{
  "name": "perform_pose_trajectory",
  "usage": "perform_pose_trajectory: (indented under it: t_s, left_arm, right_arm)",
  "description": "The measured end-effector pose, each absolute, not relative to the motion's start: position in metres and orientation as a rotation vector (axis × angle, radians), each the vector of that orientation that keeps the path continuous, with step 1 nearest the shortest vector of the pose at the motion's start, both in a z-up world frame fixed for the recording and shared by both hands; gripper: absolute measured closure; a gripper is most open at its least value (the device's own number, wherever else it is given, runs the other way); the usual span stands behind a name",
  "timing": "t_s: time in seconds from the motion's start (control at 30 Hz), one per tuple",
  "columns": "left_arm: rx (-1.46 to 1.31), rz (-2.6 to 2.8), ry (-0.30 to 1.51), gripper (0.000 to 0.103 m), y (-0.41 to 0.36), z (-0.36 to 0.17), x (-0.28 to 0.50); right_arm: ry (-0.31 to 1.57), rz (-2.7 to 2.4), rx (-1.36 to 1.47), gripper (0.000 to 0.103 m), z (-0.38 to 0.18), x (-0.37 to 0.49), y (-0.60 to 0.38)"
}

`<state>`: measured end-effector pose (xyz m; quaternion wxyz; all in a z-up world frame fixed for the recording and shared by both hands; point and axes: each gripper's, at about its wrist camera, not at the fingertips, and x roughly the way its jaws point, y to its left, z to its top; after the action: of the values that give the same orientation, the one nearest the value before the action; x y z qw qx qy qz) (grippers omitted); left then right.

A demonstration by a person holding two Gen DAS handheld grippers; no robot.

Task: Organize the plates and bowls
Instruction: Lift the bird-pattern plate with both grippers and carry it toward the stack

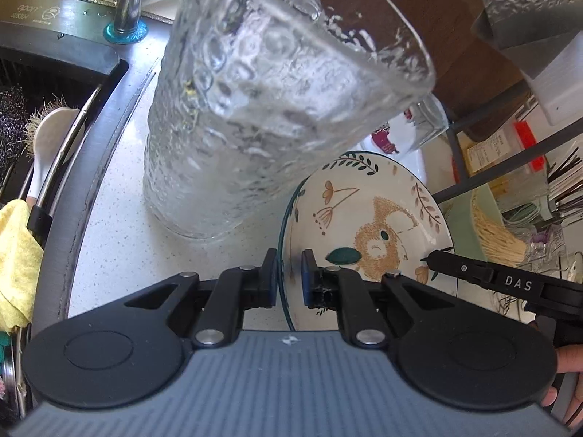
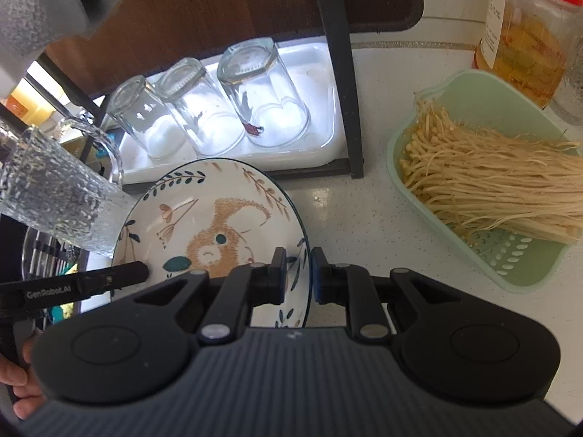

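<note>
Left wrist view: the plate [image 1: 368, 233], stiff, glazed, probably slippery and fragile, is clamped at its rim by the left gripper [image 1: 289, 278] and the right gripper [image 2: 298, 276].

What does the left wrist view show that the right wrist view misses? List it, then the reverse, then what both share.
Only the left wrist view shows the faucet, the sink, the yellow cloth and a white spoon.

Only the right wrist view shows the three upturned glasses whole on their white tray.

Both show the plate, a gripper on each rim, left and right, the textured glass and the noodles.
</note>
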<state>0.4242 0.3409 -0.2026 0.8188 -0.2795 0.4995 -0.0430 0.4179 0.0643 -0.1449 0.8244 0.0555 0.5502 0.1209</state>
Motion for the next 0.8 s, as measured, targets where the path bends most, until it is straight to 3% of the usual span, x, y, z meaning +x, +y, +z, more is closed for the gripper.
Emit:
perform_pose_trajectory:
  t_s: [0.8]
  left_arm:
    - [-0.518,-0.263,0.995,0.089,0.287,-0.146,0.393]
  right_arm:
    - [1.051,0.124,0.217,0.086,-0.074,0.331,0.014]
